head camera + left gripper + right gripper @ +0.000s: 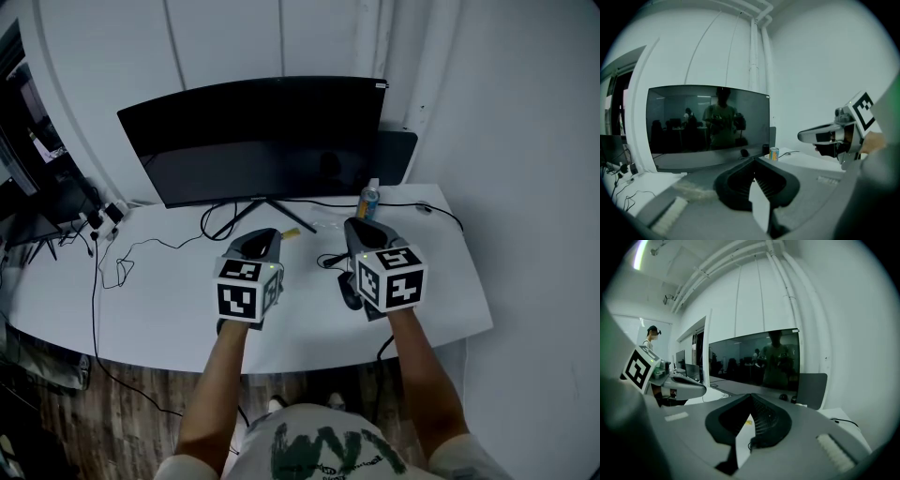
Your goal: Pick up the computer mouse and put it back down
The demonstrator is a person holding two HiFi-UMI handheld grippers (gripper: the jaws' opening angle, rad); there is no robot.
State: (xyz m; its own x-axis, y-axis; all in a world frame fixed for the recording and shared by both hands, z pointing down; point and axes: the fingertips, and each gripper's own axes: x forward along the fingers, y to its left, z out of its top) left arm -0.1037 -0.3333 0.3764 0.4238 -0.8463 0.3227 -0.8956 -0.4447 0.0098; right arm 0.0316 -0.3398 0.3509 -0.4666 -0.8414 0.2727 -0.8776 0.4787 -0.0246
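A dark computer mouse (349,292) lies on the white desk (169,300), partly hidden under my right gripper, with its black cable (328,261) running off to the left. My right gripper (359,225) hovers above the mouse, shut, with nothing between its jaws (751,397). My left gripper (265,234) hangs over the middle of the desk, apart from the mouse, and its jaws meet at the tips (753,161) with nothing held. Neither gripper view shows the mouse. The left gripper view shows the right gripper (806,136) off to the right.
A wide curved black monitor (262,141) on a stand fills the back of the desk. A drink can (370,200) stands to its right, just beyond the right gripper. Cables (122,267) trail over the desk's left part. A dark chair back (398,155) sits behind the monitor.
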